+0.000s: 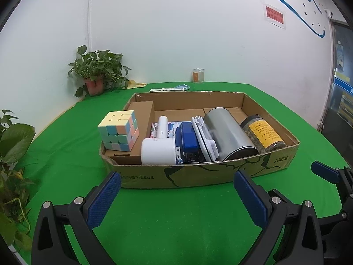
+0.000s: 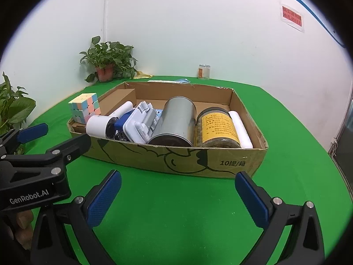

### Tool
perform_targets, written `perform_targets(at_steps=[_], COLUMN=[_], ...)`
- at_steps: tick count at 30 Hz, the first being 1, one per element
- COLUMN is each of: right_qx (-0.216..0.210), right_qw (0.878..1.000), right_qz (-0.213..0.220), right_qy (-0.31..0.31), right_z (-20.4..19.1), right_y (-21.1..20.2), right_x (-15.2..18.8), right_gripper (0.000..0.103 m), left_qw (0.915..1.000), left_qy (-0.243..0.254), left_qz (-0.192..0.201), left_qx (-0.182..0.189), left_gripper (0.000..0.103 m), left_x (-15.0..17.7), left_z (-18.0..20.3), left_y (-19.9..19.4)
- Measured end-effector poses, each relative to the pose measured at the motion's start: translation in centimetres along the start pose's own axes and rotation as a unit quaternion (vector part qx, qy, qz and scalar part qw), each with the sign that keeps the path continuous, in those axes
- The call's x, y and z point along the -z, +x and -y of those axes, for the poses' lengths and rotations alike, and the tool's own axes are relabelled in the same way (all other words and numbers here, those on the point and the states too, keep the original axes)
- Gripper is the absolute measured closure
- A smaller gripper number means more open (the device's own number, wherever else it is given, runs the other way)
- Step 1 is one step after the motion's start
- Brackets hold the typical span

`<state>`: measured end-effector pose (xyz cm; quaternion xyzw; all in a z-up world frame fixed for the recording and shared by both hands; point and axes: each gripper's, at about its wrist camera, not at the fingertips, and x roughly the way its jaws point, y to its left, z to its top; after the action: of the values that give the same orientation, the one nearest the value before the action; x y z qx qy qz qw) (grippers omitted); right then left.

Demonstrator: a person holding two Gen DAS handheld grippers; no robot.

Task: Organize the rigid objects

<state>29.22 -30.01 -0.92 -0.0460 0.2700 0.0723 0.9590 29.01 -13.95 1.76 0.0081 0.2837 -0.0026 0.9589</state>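
With both the left hand-held gripper (image 1: pixel 176 195) and right hand-held gripper (image 2: pixel 177 195) spread apart and empty, the pastel puzzle cube (image 1: pixel 119 133) perched on the shallow brown cardboard box (image 1: pixel 198 176) corner should be gripped squarely across flat faces.

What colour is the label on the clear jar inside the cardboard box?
Yellow with dark print, on the jar; the right wrist view shows it best.

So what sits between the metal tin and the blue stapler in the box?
A white folding stand lies between the metal tin and the blue stapler, clearest in the right wrist view.
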Motion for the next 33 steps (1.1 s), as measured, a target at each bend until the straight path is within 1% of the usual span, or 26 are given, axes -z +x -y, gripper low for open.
perform_targets(at_steps=[9,23,33], right_qx=[0.021,0.029,0.024], right_qw=[1.000,1.000,1.000], right_qz=[0.002,0.001,-0.007], right_qy=[-0.006,0.008,0.007], right_z=[-0.2,0.4,0.2], right_y=[-0.5,-1.3,-1.0], right_x=[0.4,0.4,0.6], right_gripper=[0.000,0.000,0.000], left_qw=[1.0000,0.9996,0.9998], left_qy=[-0.006,-0.024,-0.018], left_qz=[0.000,0.009,-0.009], left_qx=[0.000,-0.005,-0.004], left_gripper=[0.000,0.000,0.000], left_x=[0.5,0.6,0.8], left_z=[-0.3,-0.7,-0.5], left_y=[-0.6,-1.7,-1.3])
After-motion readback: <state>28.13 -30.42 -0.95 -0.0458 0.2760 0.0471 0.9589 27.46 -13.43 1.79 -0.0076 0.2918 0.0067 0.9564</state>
